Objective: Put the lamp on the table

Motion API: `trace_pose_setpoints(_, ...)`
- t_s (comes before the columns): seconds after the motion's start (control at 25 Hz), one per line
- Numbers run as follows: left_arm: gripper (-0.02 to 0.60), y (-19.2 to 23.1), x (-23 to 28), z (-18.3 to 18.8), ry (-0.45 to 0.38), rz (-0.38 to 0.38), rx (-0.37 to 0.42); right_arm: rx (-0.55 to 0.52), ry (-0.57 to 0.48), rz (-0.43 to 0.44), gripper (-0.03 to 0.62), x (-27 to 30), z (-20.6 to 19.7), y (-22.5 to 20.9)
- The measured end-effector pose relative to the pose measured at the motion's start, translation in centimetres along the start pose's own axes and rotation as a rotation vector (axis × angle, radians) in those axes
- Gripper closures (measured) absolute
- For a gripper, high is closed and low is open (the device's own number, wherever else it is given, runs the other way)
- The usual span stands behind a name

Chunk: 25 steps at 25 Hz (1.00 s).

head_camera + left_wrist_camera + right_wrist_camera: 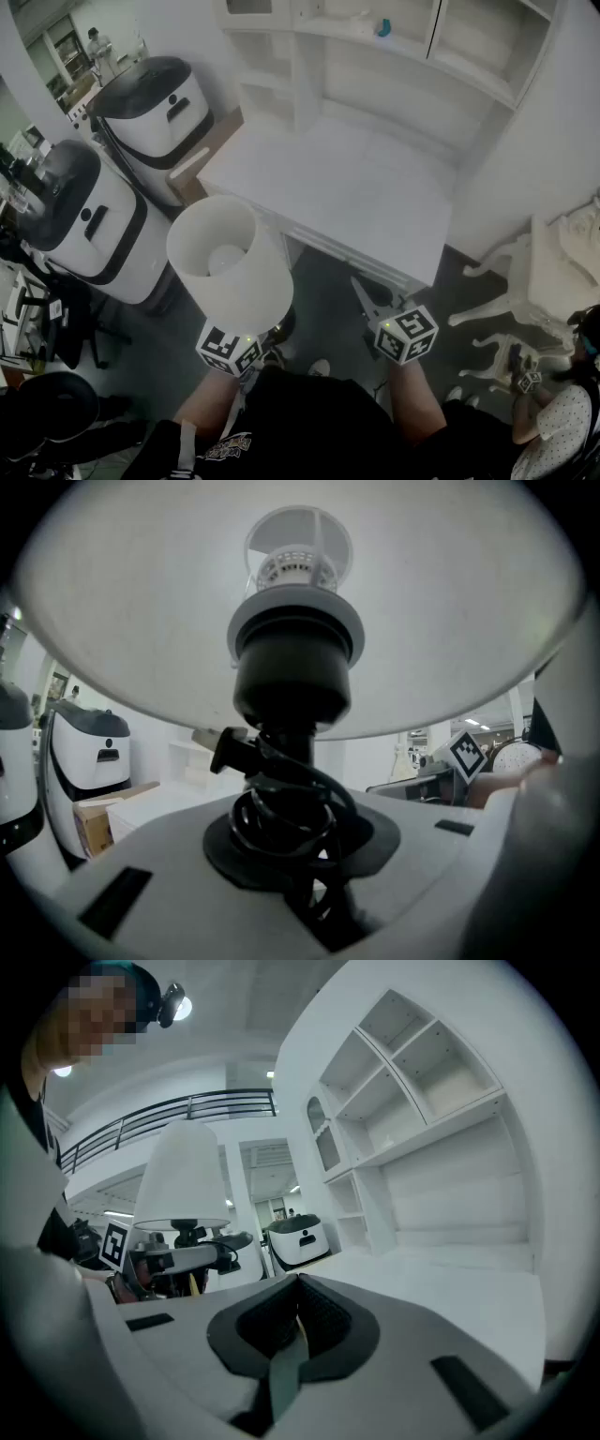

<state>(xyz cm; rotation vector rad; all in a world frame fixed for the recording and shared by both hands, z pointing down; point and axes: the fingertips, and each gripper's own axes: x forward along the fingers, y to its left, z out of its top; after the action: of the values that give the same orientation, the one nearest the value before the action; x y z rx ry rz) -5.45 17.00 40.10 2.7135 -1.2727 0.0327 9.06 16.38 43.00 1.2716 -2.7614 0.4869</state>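
Because the wide white shade of the lamp (230, 253) covers the left gripper (286, 832) in the head view, only its marker cube (228, 349) shows there. Its own view shows the jaws clamped on the lamp's dark neck, where a coiled black cord (281, 803) hides the exact contact. The lamp is upright in the air before the near edge of the white table (356, 187), not on it. The right gripper (298, 1326) is closed on nothing.
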Motion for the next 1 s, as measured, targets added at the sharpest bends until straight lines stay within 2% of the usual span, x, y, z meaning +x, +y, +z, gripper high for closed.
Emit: trace_pose_setpoints(1.0,0.488,1.0,-0.95,0.36,-0.007,0.014,-0.009,0.009,-0.005,0.019,0.568,0.81,-0.11,0.88)
